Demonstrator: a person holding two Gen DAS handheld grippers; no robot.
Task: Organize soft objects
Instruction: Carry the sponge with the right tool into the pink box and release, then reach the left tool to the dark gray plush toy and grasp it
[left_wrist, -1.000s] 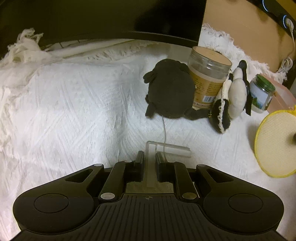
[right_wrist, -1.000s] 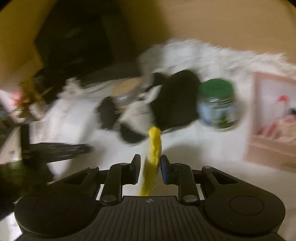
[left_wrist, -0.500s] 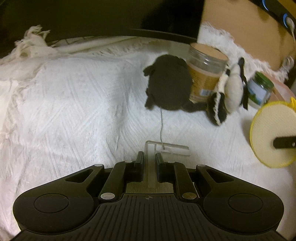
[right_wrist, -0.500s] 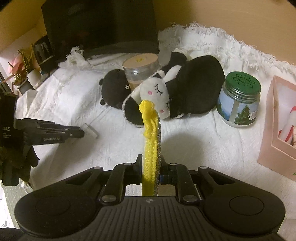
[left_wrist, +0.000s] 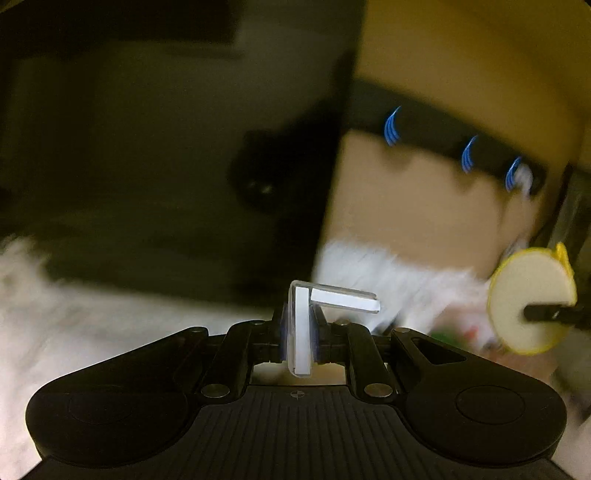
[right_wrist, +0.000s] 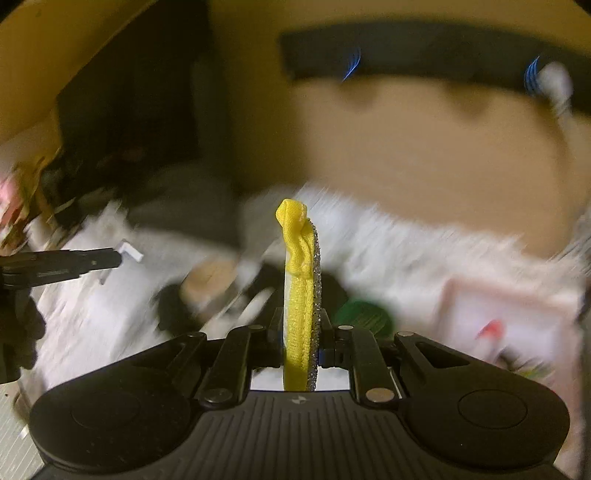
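Note:
My left gripper (left_wrist: 297, 317) is shut on a clear L-shaped plastic tag (left_wrist: 301, 328), raised above the white blanket (left_wrist: 74, 325). My right gripper (right_wrist: 299, 321) is shut on a round yellow scrub pad (right_wrist: 297, 295), held on edge; the pad also shows in the left wrist view (left_wrist: 528, 299) at the far right. In the right wrist view the left gripper (right_wrist: 118, 258) reaches in from the left. The black plush toys (right_wrist: 177, 306) lie blurred on the blanket below. Both views are motion-blurred.
A green-lidded jar (right_wrist: 364, 314) and a tan-lidded jar (right_wrist: 207, 277) stand by the plush toys. A pink box (right_wrist: 509, 317) sits at the right. A dark monitor (left_wrist: 166, 147) and a black bar with blue lights (left_wrist: 443, 140) are behind, against a tan wall.
Both grippers have lifted and tilted upward, so the views now show the wall and monitor more than the blanket. Each still holds its object.

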